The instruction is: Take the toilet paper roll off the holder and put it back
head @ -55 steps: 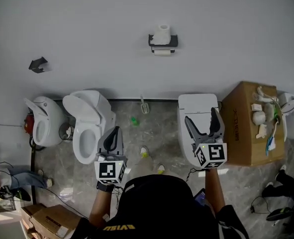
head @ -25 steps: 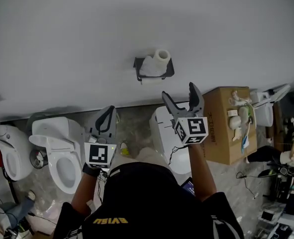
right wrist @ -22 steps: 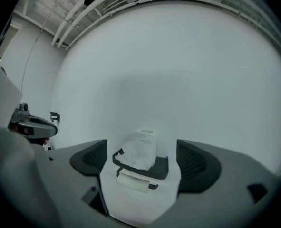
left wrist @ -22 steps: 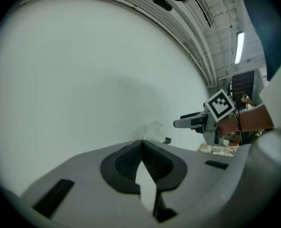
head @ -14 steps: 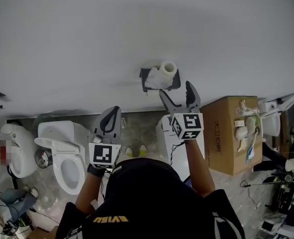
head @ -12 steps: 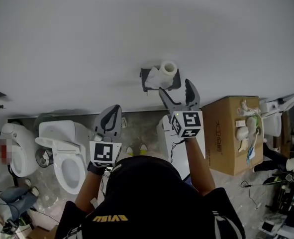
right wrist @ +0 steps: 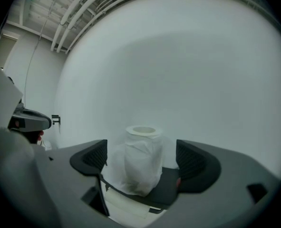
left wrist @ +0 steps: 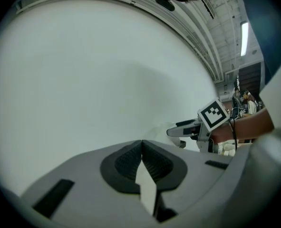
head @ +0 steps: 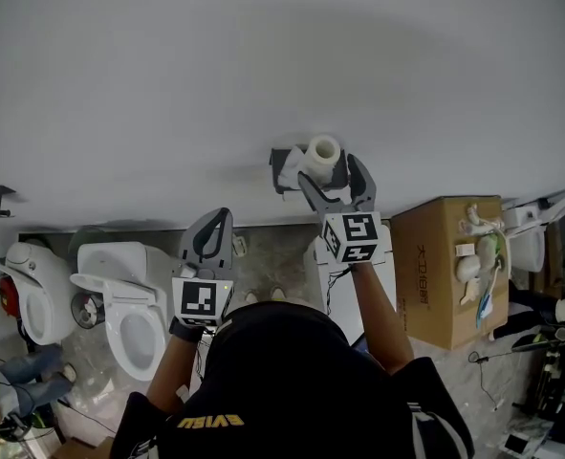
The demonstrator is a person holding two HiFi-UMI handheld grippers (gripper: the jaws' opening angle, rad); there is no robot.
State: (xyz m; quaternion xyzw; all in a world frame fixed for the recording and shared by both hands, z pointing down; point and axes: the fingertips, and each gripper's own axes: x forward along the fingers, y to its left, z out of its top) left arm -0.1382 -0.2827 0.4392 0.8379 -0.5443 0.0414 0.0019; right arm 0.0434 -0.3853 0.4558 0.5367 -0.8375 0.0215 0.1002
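Toilet paper roll (right wrist: 141,161) upright on holder (right wrist: 171,190) | right gripper (head: 330,168) wide apart, flanking roll | left gripper (left wrist: 141,142) closed, empty

We hold the right gripper (head: 328,168) up toward the wall with its jaws spread. The toilet paper roll (head: 322,150) stands upright on the black holder (head: 281,163), just beyond the jaw tips and in line with their gap. Our left gripper (head: 222,216) sits lower, jaws together, well apart from the roll. A white toilet (head: 129,295) stands below those jaws, and a cardboard box (head: 435,256) sits right of the spread jaws.
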